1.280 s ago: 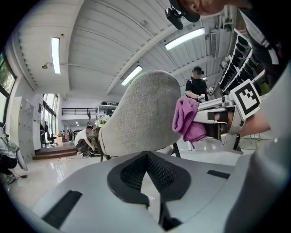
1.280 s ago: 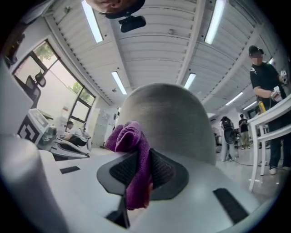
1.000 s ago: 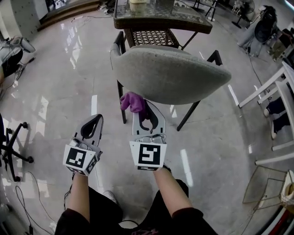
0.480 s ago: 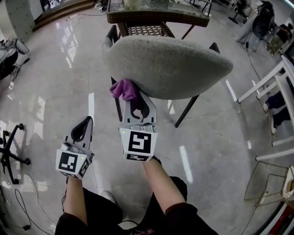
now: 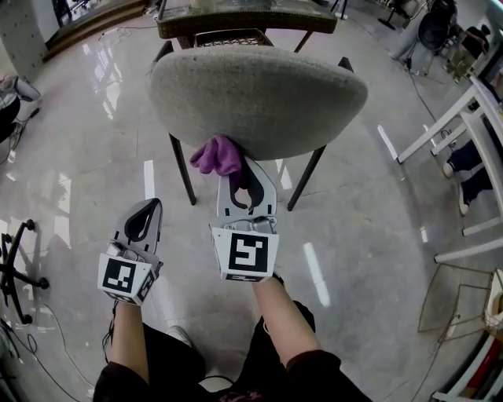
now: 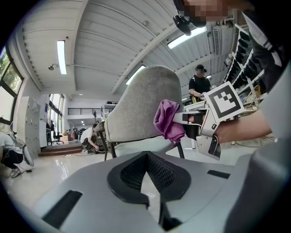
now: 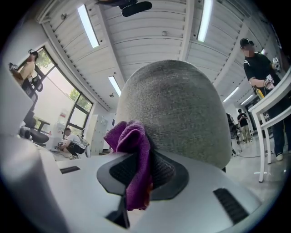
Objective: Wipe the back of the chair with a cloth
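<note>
Floor [image 5: 94,157]: pale, glossy tile all around. The chair stands on it.

Bench [image 5: 236,20]: beyond the chair at the top of the head view, only its near edge in sight. It plays no part here.

Chair [image 5: 259,94]: grey cloth-covered back, rear face toward the person. The back is a broad curved shell whose long axis runs side to side, on dark legs.

Right tongs [image 5: 245,169]: closed on the cloth, pointing up and forward at the lower left of the back. This is the nearer of the two, with its tips just under the shell's lower edge.

Left tongs [image 5: 151,206]: tips together with nothing between them. It is held low and to the left, well apart from the chair, and looks idle.

Cloth [image 5: 216,155]: purple, bunched, pinched at the right tongs' tips with a tail hanging between the jaws. Its bulge appears to touch the back's lower left part.

Cloth to chair: most of the back lies up and to the right of the cloth. I judge that a stroke would best run along the long axis, rightward, with the bunch kept pressed to the fabric.
</note>
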The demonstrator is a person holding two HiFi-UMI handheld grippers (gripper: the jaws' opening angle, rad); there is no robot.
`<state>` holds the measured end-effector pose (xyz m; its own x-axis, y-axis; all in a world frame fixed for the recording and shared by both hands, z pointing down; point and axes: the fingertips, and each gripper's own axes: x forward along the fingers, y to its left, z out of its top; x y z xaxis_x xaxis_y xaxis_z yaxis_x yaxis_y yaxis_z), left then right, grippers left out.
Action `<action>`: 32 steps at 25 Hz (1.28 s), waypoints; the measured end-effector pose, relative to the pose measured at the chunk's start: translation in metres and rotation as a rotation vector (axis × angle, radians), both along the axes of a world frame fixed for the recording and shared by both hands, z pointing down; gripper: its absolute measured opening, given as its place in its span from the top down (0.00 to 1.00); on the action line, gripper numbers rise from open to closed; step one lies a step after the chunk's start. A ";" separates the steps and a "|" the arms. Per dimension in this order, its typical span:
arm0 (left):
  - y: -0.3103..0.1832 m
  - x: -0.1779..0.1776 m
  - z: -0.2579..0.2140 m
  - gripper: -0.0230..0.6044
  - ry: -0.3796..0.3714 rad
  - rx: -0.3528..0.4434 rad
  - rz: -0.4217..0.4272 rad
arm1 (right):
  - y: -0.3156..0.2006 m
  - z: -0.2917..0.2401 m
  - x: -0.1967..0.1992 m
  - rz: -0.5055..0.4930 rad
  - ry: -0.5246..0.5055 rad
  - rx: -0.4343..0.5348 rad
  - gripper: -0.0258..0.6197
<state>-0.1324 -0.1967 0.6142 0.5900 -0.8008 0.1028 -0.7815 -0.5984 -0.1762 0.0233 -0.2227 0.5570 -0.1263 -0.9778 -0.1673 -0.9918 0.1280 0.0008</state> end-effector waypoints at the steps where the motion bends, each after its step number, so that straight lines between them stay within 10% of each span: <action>1: 0.002 0.006 0.001 0.95 -0.005 0.000 0.008 | 0.003 0.001 0.007 0.009 0.003 -0.007 0.84; 18: 0.017 0.063 0.016 0.95 -0.049 0.003 0.075 | 0.018 0.012 0.141 0.168 0.054 0.013 0.84; 32: 0.009 0.045 0.024 0.95 -0.029 -0.033 0.045 | 0.008 0.027 0.175 0.270 0.113 -0.051 0.84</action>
<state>-0.0871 -0.1881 0.6385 0.6216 -0.7696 0.1464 -0.7486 -0.6386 -0.1782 0.1983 -0.2148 0.5840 0.1248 -0.9853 -0.1171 -0.9839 -0.1381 0.1134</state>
